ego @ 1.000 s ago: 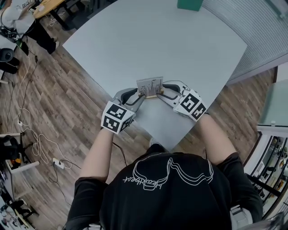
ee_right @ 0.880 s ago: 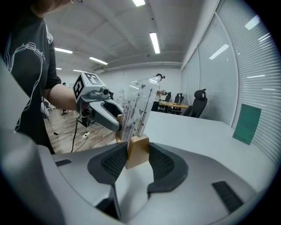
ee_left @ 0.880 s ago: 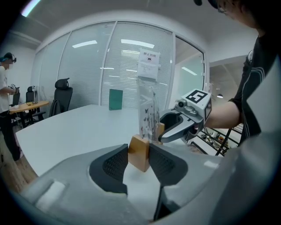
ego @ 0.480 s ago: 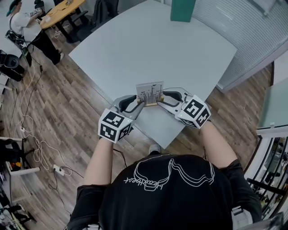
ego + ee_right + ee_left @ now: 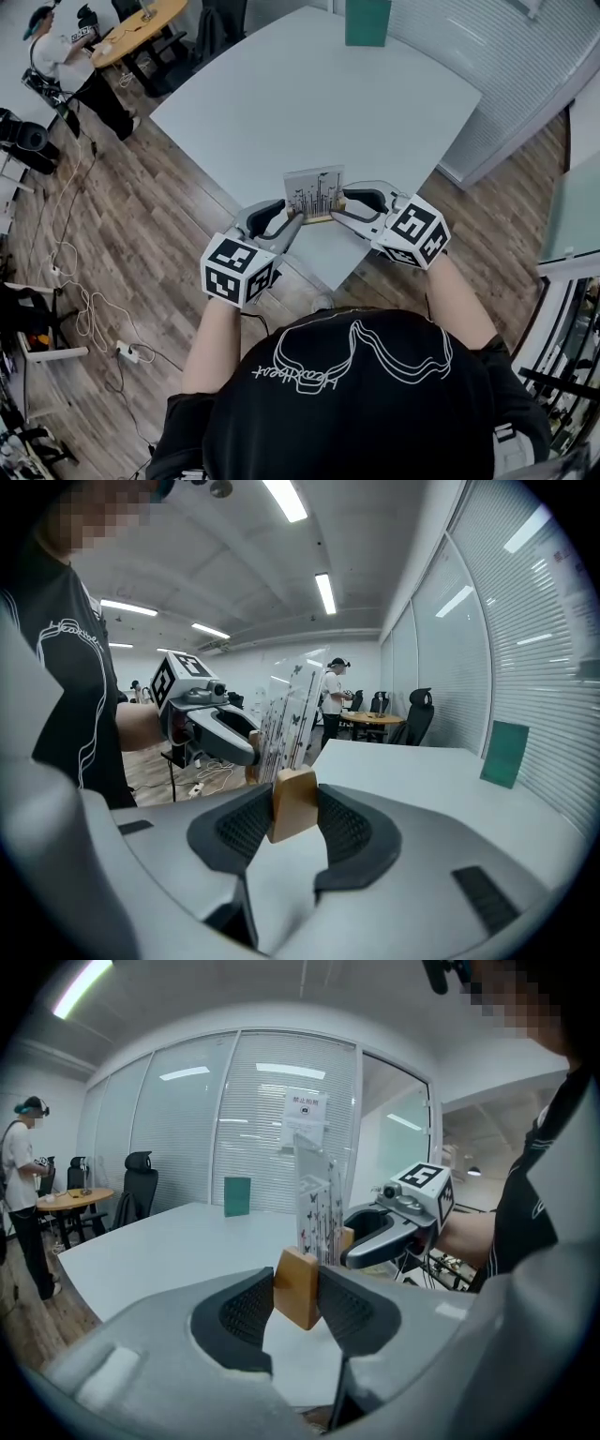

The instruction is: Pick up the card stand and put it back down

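Note:
The card stand (image 5: 315, 193) is a clear upright holder with a printed card, set in a wooden base (image 5: 319, 218). It is held over the near corner of the white table (image 5: 309, 103). My left gripper (image 5: 292, 223) is shut on the base's left end (image 5: 296, 1277). My right gripper (image 5: 339, 212) is shut on its right end (image 5: 294, 794). The card (image 5: 317, 1206) rises between the two grippers. In both gripper views the base looks slightly off the table top. In the left gripper view the right gripper (image 5: 349, 1258) shows beyond the block. The right gripper view shows the left gripper (image 5: 251, 757).
A green box (image 5: 367, 21) stands at the table's far edge. A person (image 5: 58, 58) stands by a round wooden table (image 5: 131, 28) at the far left, with office chairs nearby. Cables and a power strip (image 5: 127, 350) lie on the wood floor at the left. Glass walls with blinds (image 5: 525, 66) are at the right.
Both grippers and the stand have come a little nearer to the table's near corner and to the person's body. Both grips stay the same.

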Demonstrator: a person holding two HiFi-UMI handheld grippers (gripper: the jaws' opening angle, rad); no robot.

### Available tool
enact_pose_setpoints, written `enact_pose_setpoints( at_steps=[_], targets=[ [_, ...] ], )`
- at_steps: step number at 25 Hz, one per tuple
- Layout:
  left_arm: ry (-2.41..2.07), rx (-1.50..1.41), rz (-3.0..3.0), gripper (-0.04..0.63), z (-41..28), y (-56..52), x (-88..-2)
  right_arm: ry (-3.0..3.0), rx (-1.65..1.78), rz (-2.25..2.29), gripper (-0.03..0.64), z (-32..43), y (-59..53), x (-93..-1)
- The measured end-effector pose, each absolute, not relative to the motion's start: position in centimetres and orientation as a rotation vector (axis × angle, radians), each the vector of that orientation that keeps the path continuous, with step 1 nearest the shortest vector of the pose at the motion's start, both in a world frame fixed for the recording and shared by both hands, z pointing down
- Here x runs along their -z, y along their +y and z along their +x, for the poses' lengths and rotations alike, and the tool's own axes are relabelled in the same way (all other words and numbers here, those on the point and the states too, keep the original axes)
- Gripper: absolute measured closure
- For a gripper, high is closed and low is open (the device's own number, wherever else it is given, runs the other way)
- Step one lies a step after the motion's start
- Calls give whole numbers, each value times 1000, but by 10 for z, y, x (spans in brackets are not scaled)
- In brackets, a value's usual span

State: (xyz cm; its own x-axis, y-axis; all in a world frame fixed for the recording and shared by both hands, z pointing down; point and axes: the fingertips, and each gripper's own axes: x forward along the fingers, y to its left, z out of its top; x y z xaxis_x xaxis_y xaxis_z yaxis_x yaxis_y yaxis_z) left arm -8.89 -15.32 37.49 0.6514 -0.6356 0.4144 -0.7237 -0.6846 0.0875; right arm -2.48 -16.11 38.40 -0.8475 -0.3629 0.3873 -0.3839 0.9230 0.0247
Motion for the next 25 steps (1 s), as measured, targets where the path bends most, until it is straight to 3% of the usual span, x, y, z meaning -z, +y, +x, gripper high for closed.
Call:
enact_pose_setpoints(
  at_steps=[25],
  targets=[
    [-1200, -472, 2593, 444, -62, -68, -346, -2754, -50, 515, 463, 4, -81, -353]
  ],
)
